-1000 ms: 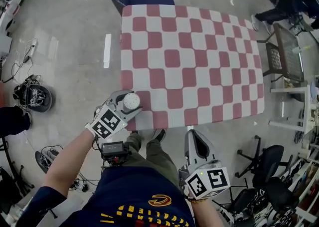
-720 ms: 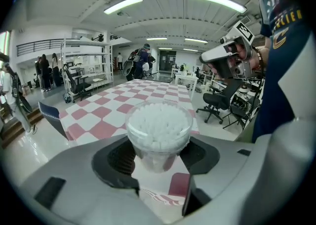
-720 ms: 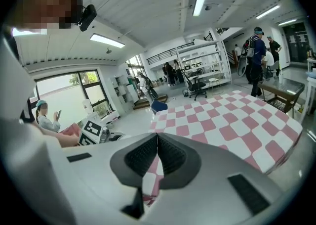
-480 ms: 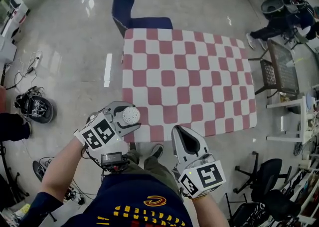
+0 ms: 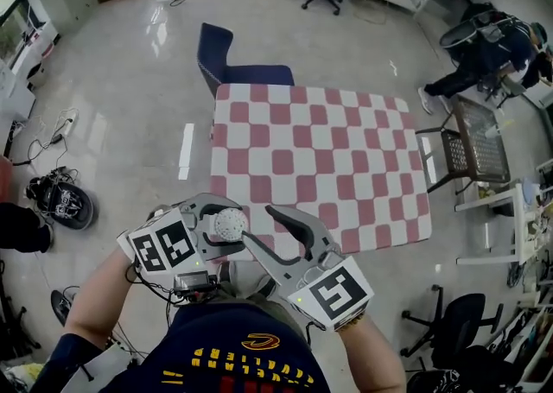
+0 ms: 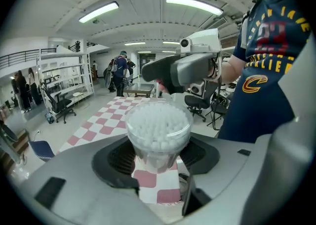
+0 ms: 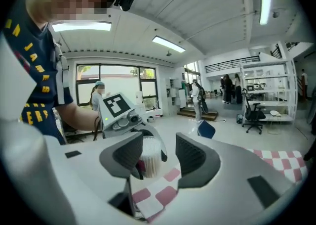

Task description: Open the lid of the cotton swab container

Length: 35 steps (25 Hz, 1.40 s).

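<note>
The cotton swab container (image 5: 229,225) is a clear round tub packed with white swabs. My left gripper (image 5: 226,227) is shut on its sides and holds it above the near left corner of the table. In the left gripper view the container (image 6: 158,130) stands upright between the jaws of the left gripper (image 6: 158,156), its top towards the camera. My right gripper (image 5: 257,229) points at it from the right, its jaws opening and its pads not touching the tub. In the right gripper view the container (image 7: 150,157) shows just beyond the gap of the right gripper (image 7: 160,158).
A red and white chequered table (image 5: 328,158) lies ahead, with a blue chair (image 5: 226,67) at its far left corner. A brown chair (image 5: 471,145) and a seated person (image 5: 484,54) are at the right. Cables and gear (image 5: 56,201) lie on the floor to the left.
My right gripper has come up from beside the person's lap to the container, and its jaws have gone from shut to open. The left gripper still holds the container.
</note>
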Each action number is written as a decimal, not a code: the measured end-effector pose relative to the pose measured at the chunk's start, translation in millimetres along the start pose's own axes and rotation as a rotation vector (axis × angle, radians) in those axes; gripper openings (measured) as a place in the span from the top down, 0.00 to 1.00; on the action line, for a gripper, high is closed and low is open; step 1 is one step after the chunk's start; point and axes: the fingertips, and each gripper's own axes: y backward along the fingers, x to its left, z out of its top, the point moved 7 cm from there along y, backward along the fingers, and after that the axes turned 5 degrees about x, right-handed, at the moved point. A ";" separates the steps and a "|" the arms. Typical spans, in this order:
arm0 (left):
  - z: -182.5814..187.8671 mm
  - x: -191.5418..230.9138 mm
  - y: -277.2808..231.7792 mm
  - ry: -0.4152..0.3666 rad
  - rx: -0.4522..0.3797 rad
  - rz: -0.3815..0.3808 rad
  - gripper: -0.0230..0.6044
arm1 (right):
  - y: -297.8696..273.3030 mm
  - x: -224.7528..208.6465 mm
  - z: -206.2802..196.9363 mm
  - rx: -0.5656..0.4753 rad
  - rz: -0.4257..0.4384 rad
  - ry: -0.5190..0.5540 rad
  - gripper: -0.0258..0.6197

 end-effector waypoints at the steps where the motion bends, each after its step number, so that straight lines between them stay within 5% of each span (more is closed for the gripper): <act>1: 4.0 -2.0 2.0 -0.003 0.005 -0.009 0.55 | -2.3 4.9 1.5 0.016 0.034 0.024 0.65; 9: 21.6 -18.1 0.4 -0.058 0.014 -0.047 0.55 | -11.1 18.2 -2.3 0.083 0.185 0.122 0.58; 19: 29.8 -26.2 -7.9 -0.098 0.025 -0.075 0.55 | -5.9 17.8 -8.5 0.121 0.203 0.122 0.58; 31: 36.3 -28.8 -3.6 -0.032 -0.172 -0.068 0.54 | 6.6 8.7 1.3 0.074 0.253 -0.025 0.58; 35: 34.6 -32.4 -4.4 -0.089 -0.145 -0.050 0.55 | 7.6 1.2 -1.9 0.049 0.315 -0.189 0.58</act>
